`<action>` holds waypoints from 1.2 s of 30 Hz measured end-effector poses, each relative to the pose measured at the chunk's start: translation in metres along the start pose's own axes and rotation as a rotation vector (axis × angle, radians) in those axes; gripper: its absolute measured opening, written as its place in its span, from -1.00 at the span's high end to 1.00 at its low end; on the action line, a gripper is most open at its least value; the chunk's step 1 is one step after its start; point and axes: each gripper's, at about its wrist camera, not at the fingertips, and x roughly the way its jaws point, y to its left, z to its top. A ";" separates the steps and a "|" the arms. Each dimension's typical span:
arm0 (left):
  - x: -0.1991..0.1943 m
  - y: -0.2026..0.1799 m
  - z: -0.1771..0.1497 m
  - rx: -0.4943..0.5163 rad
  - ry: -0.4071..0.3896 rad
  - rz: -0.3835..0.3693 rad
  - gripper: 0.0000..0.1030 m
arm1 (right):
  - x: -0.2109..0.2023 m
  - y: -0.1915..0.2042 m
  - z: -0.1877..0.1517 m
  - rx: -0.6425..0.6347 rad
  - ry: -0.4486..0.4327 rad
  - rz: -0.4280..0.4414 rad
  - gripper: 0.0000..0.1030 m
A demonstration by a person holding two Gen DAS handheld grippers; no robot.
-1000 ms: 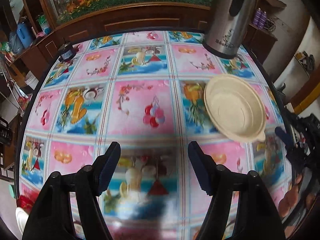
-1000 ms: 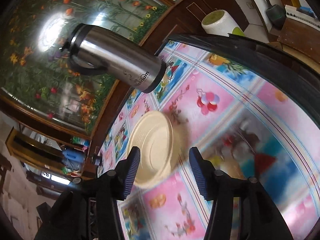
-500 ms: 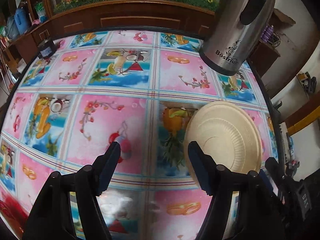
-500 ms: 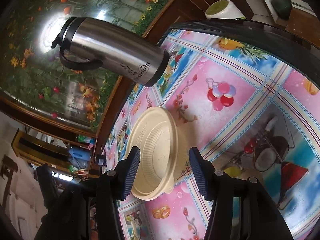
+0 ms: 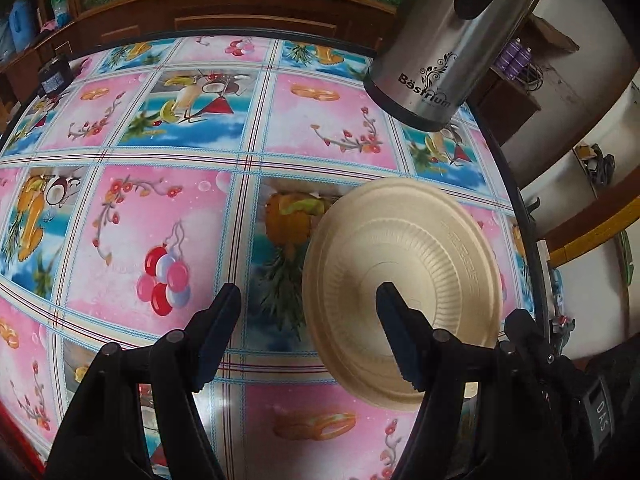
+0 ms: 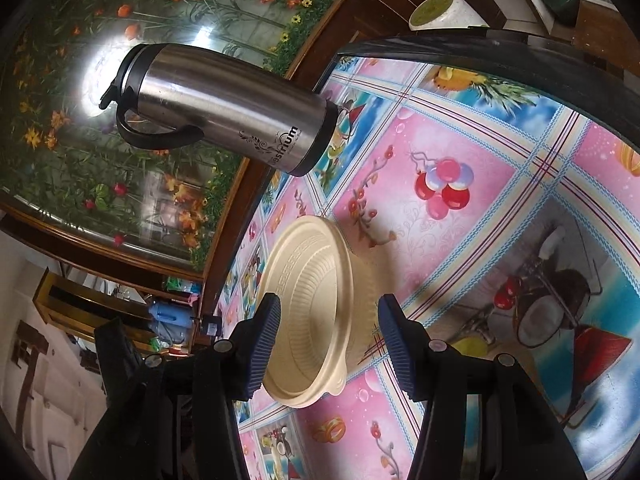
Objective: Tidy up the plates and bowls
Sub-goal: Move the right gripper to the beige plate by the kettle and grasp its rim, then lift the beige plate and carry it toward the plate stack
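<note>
A cream, ribbed disposable bowl (image 5: 404,280) lies on the patterned tablecloth near the table's right edge. My left gripper (image 5: 310,330) is open and empty; its right finger overlaps the bowl's near side in the view. In the right wrist view the same bowl (image 6: 308,308) lies just ahead, its near rim between the fingers of my right gripper (image 6: 326,344), which is open. The right gripper's black body (image 5: 560,384) shows at the bowl's right in the left wrist view.
A steel thermos jug (image 5: 448,40) stands at the table's far right corner, also seen in the right wrist view (image 6: 224,108). A small dark jar (image 5: 54,76) sits at the far left. The black table rim (image 5: 516,208) runs close behind the bowl. A wooden cabinet (image 5: 240,12) lies beyond.
Both grippers have moved closer to the bowl. It now sits larger and nearer in both views, with its rim between the right gripper's fingers. Both stay open.
</note>
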 end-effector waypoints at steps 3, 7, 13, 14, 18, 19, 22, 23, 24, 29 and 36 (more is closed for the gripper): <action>-0.001 -0.003 -0.002 0.018 -0.003 0.002 -0.34 | 0.001 -0.001 0.000 0.008 0.003 0.008 -0.05; -0.002 -0.004 -0.002 0.021 -0.012 0.003 -0.34 | 0.005 -0.003 -0.001 0.012 0.012 0.004 -0.05; 0.001 0.000 -0.001 0.017 -0.013 0.003 -0.19 | 0.007 -0.003 0.000 0.015 0.008 0.005 -0.03; 0.002 0.000 -0.001 0.017 -0.009 0.002 -0.14 | 0.007 -0.002 0.000 0.009 0.007 -0.001 0.00; 0.005 0.001 -0.002 0.011 0.000 -0.003 -0.01 | 0.011 -0.003 -0.001 0.008 0.016 -0.012 0.10; 0.005 0.002 -0.002 0.011 -0.003 0.002 0.08 | 0.011 -0.003 -0.002 0.008 0.015 -0.016 0.10; 0.006 0.004 -0.002 0.002 0.004 -0.005 0.31 | 0.011 -0.003 -0.001 0.007 0.010 -0.019 0.12; 0.007 0.004 -0.002 0.001 0.004 -0.003 0.33 | 0.011 -0.003 -0.001 0.004 0.009 -0.021 0.14; 0.007 0.004 -0.002 0.004 0.003 0.003 0.41 | 0.012 -0.003 -0.001 0.003 0.009 -0.022 0.14; 0.007 0.007 -0.002 -0.004 -0.005 0.000 0.64 | 0.015 -0.002 -0.001 -0.013 0.015 -0.037 0.39; 0.005 0.007 -0.003 -0.002 -0.012 -0.011 0.80 | 0.019 -0.002 -0.001 -0.026 0.022 -0.045 0.66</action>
